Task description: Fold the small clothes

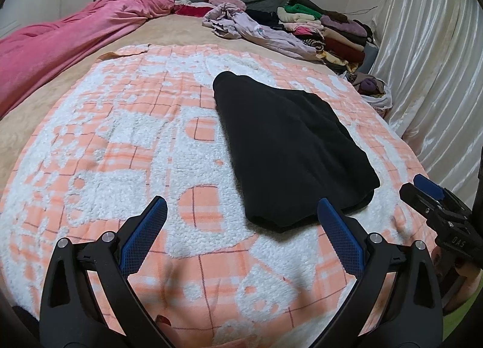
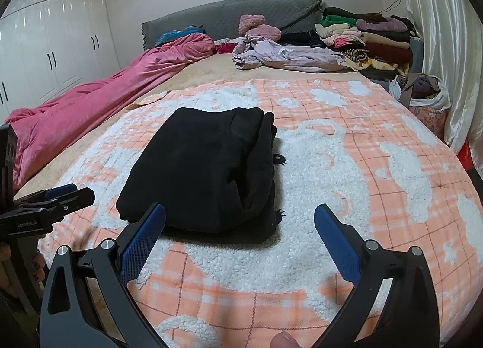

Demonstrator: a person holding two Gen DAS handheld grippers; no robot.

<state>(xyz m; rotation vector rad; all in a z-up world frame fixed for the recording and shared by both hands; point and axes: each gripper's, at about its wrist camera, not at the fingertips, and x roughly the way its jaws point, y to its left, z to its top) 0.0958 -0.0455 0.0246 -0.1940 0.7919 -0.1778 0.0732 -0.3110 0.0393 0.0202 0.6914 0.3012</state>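
A black garment point(image 1: 289, 148) lies folded into a thick rectangle on the orange-and-white plaid blanket point(image 1: 120, 142); it also shows in the right wrist view point(image 2: 205, 167). My left gripper point(image 1: 241, 206) is open and empty, just in front of the garment's near edge. My right gripper point(image 2: 240, 212) is open and empty, at the garment's near edge, touching nothing. The right gripper also shows at the right edge of the left wrist view point(image 1: 434, 197), and the left gripper at the left edge of the right wrist view point(image 2: 60, 197).
A pink duvet point(image 2: 99, 106) lies along the left side of the bed. A lilac garment point(image 2: 283, 55) is crumpled at the far end, beside a stack of folded clothes point(image 2: 368, 40). A bag of clothes point(image 2: 425, 97) stands at the right by the curtain point(image 2: 446, 31).
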